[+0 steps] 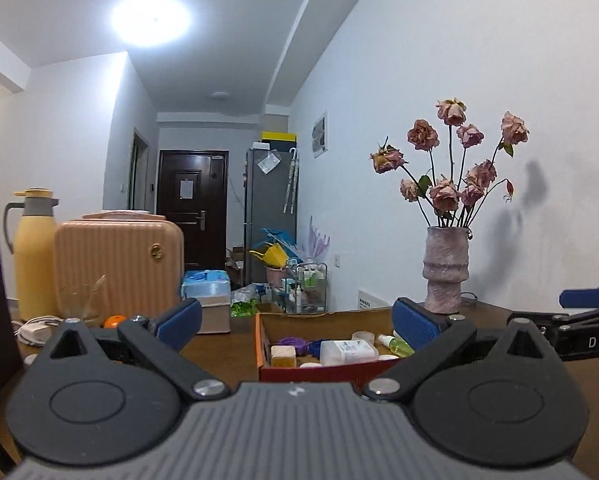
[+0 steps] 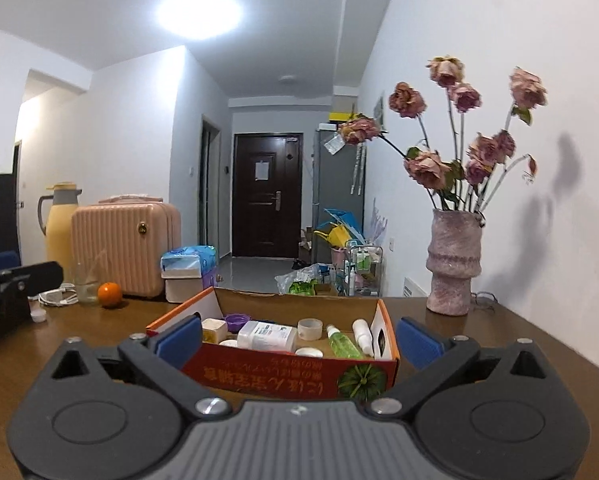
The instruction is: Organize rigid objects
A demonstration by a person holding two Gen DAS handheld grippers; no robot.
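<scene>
Nearest: right gripper [image 2: 297, 340] spread wide, gripping nothing; left gripper [image 1: 297, 326] likewise wide and empty. Just ahead of both, on the wooden table [image 2: 499, 344]: open cardboard box [image 2: 299, 376] holding a white bottle [image 2: 267, 336], green spray bottle [image 2: 341, 344], small jars. Beyond, right of the grippers: vase of dried roses [image 2: 453, 264]. Left: orange [image 2: 109, 294], pink case [image 2: 125, 248], yellow thermos [image 2: 59, 228].

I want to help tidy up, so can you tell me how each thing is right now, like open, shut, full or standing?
Left gripper: open, empty.
Right gripper: open, empty.
Cardboard box: open on top, holds bottles and jars.
Green bottle: lying down in the box.
Vase: upright, holds wilted roses.
Suitcase: shut, standing.
Yellow jug: upright, lid on.
Orange: sitting on the table.
Door: shut.
</scene>
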